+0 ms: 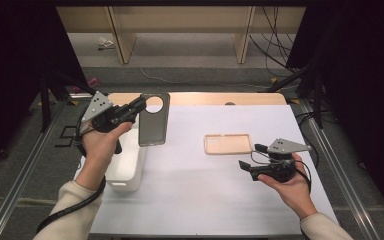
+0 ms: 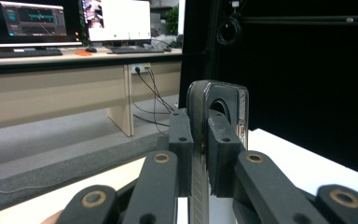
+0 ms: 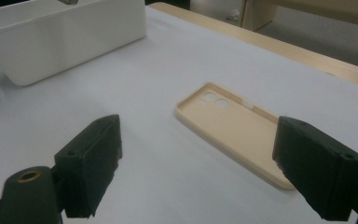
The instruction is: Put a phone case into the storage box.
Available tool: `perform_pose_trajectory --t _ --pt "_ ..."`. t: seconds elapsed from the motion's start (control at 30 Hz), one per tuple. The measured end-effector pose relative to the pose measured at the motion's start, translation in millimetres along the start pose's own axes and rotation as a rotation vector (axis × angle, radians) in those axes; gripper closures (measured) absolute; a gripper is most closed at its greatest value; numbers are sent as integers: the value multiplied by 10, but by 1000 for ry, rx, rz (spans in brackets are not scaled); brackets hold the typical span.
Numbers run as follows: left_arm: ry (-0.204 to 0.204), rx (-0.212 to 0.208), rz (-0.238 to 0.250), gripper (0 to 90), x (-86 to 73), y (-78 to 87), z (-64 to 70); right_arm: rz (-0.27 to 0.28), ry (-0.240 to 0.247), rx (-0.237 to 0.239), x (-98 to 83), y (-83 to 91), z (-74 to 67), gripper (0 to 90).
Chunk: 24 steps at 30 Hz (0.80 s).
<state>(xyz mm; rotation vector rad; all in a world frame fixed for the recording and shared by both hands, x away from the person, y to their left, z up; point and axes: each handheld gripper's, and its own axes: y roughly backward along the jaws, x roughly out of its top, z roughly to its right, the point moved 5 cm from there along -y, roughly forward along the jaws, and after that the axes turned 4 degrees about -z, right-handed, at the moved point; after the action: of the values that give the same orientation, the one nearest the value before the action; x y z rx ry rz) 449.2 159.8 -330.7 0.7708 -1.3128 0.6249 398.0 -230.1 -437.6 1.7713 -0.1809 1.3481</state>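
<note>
My left gripper is shut on the edge of a dark grey phone case with a big round camera hole, and holds it up above the white bin. In the left gripper view the case stands edge-on, pinched between the two black pads. A beige phone case lies flat, hollow side up, on the white table cover. My right gripper hovers just in front of it, jaws wide apart, holding nothing. In the right gripper view the beige case lies between and beyond the pads.
The white bin stands at the table's left edge under the left hand. The wooden table edge runs along the back. Metal rails flank both sides. Desks and cables lie beyond on the floor.
</note>
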Motion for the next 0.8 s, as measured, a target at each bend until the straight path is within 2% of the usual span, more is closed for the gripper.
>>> perform_pose_trajectory --t 0.2,0.8 --pt "16 3 2 818 4 8 -107 -2 -6 -2 -6 -2 17 165" --pt "3 13 -7 817 90 -61 -514 6 -16 -11 -5 5 33 165"
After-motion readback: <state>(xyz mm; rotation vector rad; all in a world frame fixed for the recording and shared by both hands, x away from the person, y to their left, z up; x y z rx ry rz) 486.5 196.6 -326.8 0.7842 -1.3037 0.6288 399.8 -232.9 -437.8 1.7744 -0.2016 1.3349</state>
